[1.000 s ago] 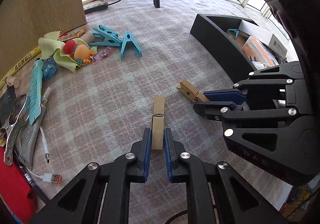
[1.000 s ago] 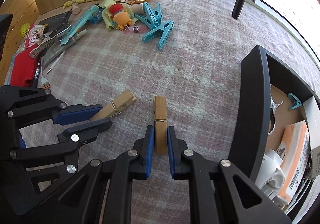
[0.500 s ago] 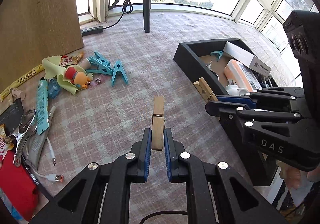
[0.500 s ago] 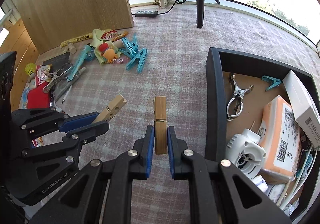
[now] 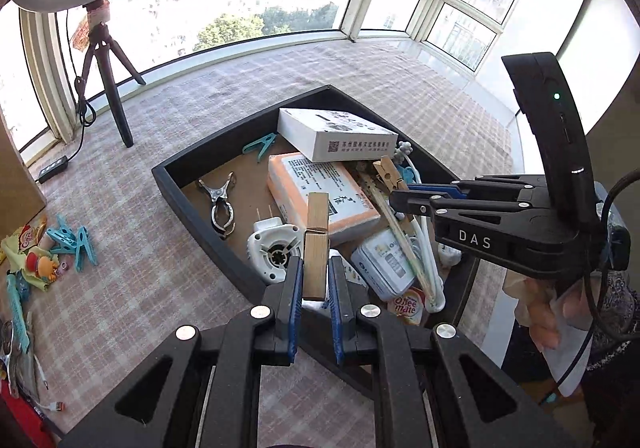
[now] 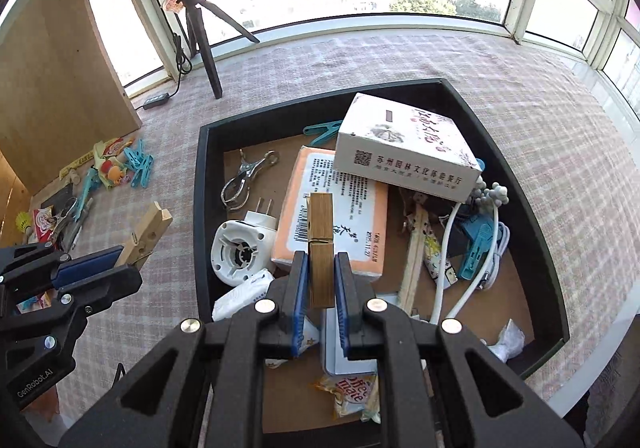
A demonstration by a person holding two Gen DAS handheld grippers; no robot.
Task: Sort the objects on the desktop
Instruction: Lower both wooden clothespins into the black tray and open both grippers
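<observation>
My left gripper (image 5: 314, 288) is shut on a wooden clothespin (image 5: 316, 244), held over the near rim of the black tray (image 5: 188, 199). My right gripper (image 6: 322, 290) is shut on a second wooden clothespin (image 6: 320, 244), above the tray's (image 6: 198, 183) inside. In the left wrist view the right gripper (image 5: 394, 193) reaches in from the right with its clothespin (image 5: 387, 171) over the tray. In the right wrist view the left gripper (image 6: 124, 264) shows at the left with its clothespin (image 6: 148, 232) over the checked cloth.
The tray holds a white box (image 6: 404, 151), an orange packet (image 6: 336, 219), a white plug-in device (image 6: 240, 252), a metal clip (image 6: 244, 177), cables and sachets. Blue clothespins (image 6: 138, 165), a toy and small items lie at the left by a wooden board (image 6: 60, 87). A tripod (image 6: 202, 27) stands behind.
Both grippers have risen and swung right from the checked cloth to the black tray, each still holding its clothespin. The tray's contents have come into full view.
</observation>
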